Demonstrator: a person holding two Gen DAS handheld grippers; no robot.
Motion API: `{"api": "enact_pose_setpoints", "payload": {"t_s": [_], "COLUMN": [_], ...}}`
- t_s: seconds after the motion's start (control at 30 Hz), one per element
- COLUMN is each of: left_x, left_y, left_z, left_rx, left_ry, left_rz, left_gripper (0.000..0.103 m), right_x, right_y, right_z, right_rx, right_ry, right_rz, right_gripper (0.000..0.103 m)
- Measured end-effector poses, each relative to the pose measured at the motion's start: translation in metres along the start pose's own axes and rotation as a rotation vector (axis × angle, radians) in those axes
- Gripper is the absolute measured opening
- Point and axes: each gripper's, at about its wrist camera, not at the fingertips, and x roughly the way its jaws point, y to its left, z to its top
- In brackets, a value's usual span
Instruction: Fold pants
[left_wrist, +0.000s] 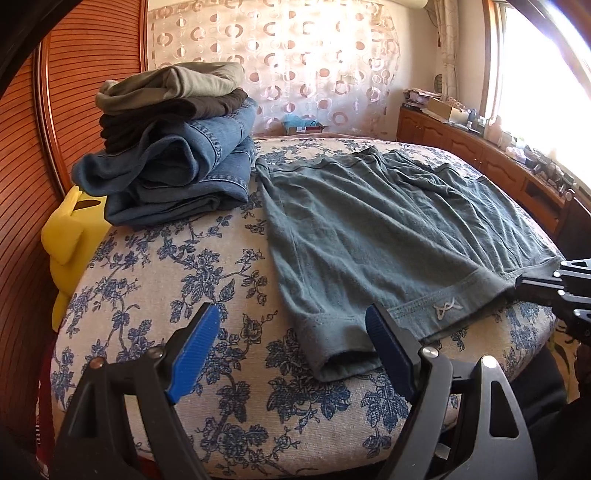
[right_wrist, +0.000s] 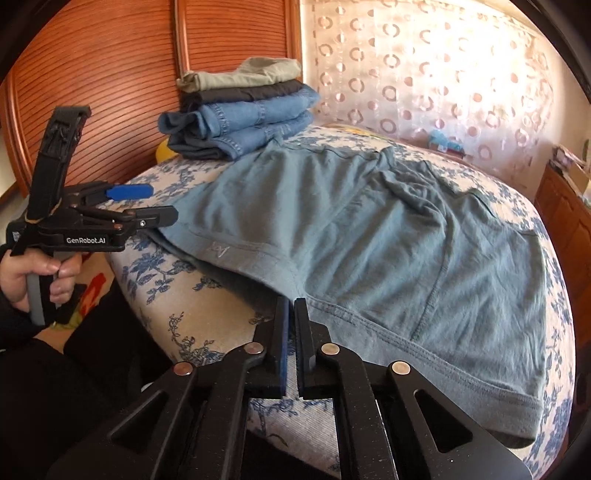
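- We see the pants (left_wrist: 388, 229), grey-green and short-legged, lying spread flat on the bed (left_wrist: 207, 280), whose cover has a blue flower print.
- Their waistband sits at the far side, and the hemmed leg ends reach the near edge of the bed.
- A small pale logo (left_wrist: 447, 308) shows on the hem of one leg.
- Our left gripper (left_wrist: 295, 328) hangs over the near edge with its blue pads wide apart and nothing between them.
- Its right pad (left_wrist: 384, 343) stands just over the near left leg end; we cannot tell if it touches the cloth.
- Our right gripper (right_wrist: 291, 314) has its fingers closed together, tips at the hem where the two legs meet.
- The hem runs into the tips, so they seem to pinch the cloth, though the exact hold is hidden behind the fingers.
- In the right view a hand (right_wrist: 33, 277) grips the handle of the left gripper, at the left of the pants.
- A stack (left_wrist: 173, 144) of folded clothes sits at the far left of the bed, jeans below, dark and light pieces on top, just beside the pants' waistband.
- A yellow toy (left_wrist: 70, 236) leans between the bed and the wooden wall (left_wrist: 22, 184) at the left.
- A patterned curtain (left_wrist: 295, 62) hangs behind the bed, and a cluttered wooden cabinet (left_wrist: 480, 155) runs along the right under a bright window.
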Motion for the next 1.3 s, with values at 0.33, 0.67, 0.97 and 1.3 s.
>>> {"api": "enact_pose_setpoints", "payload": {"t_s": [0.33, 0.67, 0.97, 1.3], "left_x": [0.000, 0.003, -0.001, -0.005], "left_y": [0.002, 0.004, 0.003, -0.004], "left_z": [-0.003, -0.009, -0.012, -0.012], "left_rx": [-0.011, -0.014, -0.008, 0.015], "left_ry": [0.007, 0.025, 0.023, 0.020], "left_rz": [-0.025, -0.011, -0.059, -0.085], "left_gripper": [0.066, 0.064, 0.044, 0.018], "right_x": [-0.046, -0.081, -0.078, -0.075], "right_y": [-0.047, -0.114, -0.121, -0.120], "right_z": [-0.021, -0.053, -0.069, -0.072], "right_rx": [0.152, 0.317, 0.380, 0.397], "right_ry": [-0.072, -0.075, -0.042, -0.035], "right_rz": [-0.149, -0.370, -0.358, -0.349], "right_gripper": [0.026, 0.039, 0.044, 0.044]}}
